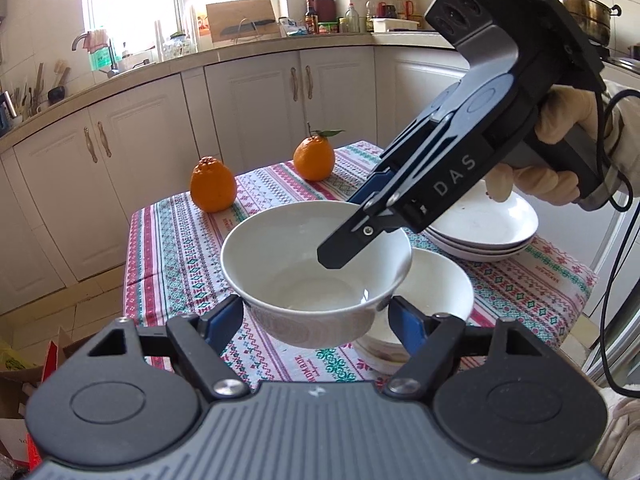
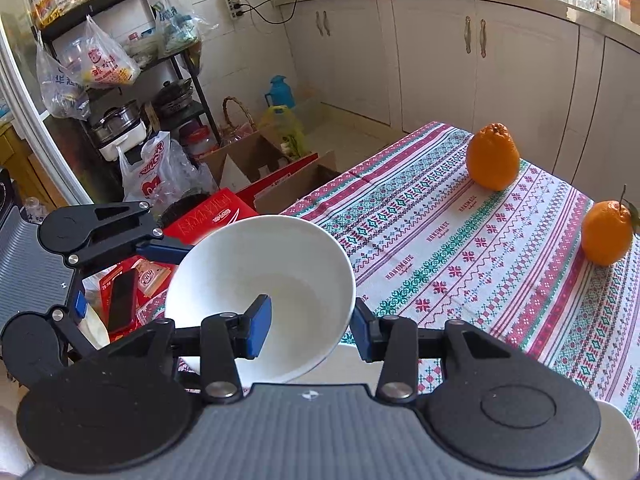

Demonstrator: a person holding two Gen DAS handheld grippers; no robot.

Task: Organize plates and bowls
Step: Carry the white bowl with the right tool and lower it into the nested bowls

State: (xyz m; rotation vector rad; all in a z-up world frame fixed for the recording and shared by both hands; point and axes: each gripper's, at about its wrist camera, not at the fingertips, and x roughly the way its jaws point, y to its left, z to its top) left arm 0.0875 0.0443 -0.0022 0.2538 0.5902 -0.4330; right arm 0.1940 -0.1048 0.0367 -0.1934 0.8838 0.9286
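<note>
A white bowl (image 1: 304,264) hangs above the patterned tablecloth (image 1: 180,248), tilted in the right wrist view (image 2: 256,280). My left gripper (image 1: 316,320) has its blue pads on either side of the bowl's lower body, close to it; contact is unclear. My right gripper (image 2: 308,328) straddles the bowl's right rim, one finger (image 1: 352,240) inside, one outside, with a gap showing. A second white bowl (image 1: 432,300) sits on the table just behind and below the held bowl. A stack of white plates (image 1: 484,232) lies at the right.
Two oranges (image 1: 213,185) (image 1: 314,158) stand on the far side of the table, also in the right wrist view (image 2: 494,158) (image 2: 606,232). Cardboard boxes and bags (image 2: 240,184) crowd the floor left of the table. Kitchen cabinets (image 1: 260,100) stand behind.
</note>
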